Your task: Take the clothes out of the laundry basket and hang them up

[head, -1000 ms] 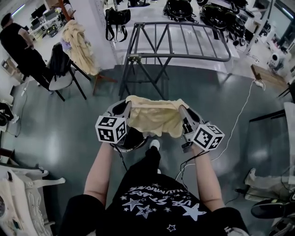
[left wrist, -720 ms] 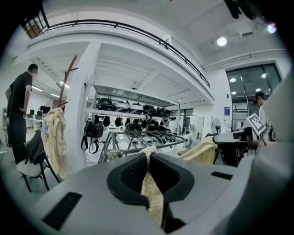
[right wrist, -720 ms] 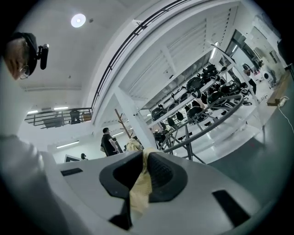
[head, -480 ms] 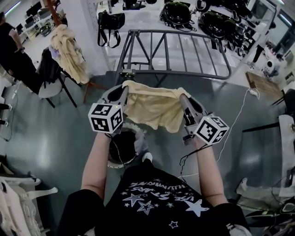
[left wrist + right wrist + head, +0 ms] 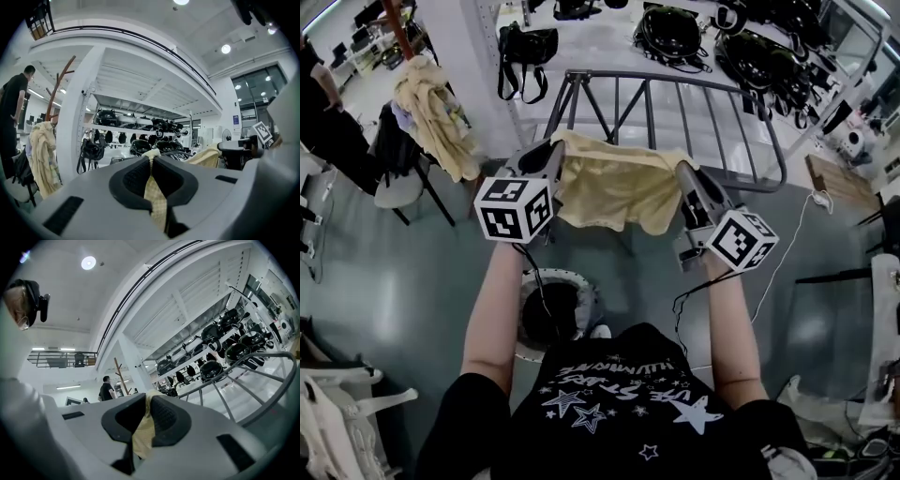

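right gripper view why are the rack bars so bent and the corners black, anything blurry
Right gripper view: the wide-angle lens bows the grey metal drying rack and blackens the corners; the pale yellow cloth, close to the lens, looks soft; the round ceiling lamp blows out white. Left gripper view: same black corners. Head view: the rack bows too, no motion blur.

Black star-print T-shirt, short-sleeved
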A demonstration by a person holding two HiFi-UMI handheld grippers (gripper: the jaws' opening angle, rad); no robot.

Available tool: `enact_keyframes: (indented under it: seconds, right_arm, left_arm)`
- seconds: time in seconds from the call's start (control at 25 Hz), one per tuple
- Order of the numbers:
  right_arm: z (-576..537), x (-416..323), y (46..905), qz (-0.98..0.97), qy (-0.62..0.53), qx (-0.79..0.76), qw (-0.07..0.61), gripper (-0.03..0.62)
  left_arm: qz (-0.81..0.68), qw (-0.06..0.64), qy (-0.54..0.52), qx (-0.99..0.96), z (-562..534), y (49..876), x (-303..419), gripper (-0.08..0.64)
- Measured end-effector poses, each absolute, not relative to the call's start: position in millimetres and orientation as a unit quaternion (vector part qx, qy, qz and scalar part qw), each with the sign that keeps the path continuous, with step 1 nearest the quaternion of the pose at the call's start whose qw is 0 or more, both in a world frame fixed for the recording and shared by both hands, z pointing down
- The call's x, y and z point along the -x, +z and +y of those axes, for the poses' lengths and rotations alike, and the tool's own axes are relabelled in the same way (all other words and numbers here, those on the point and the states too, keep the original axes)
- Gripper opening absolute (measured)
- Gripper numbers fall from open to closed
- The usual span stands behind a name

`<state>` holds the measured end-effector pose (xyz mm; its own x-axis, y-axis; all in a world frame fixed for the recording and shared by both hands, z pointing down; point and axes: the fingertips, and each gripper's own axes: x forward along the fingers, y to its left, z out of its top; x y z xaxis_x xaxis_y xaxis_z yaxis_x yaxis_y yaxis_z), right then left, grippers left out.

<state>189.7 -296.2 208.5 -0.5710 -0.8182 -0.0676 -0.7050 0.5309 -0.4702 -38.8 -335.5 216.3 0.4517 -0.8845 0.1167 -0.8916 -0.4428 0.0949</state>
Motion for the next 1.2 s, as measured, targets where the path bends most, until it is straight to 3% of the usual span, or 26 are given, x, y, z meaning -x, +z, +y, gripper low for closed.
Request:
enact_keyframes:
  seconds: [1.2]
  right_arm:
    - [-610, -170, 237, 0.839, -0.277, 0.457, 0.105, 0.038]
  left_arm:
    - [-0.559, 0.148, 0.079, -0.812, -626, 250, 57, 0.035]
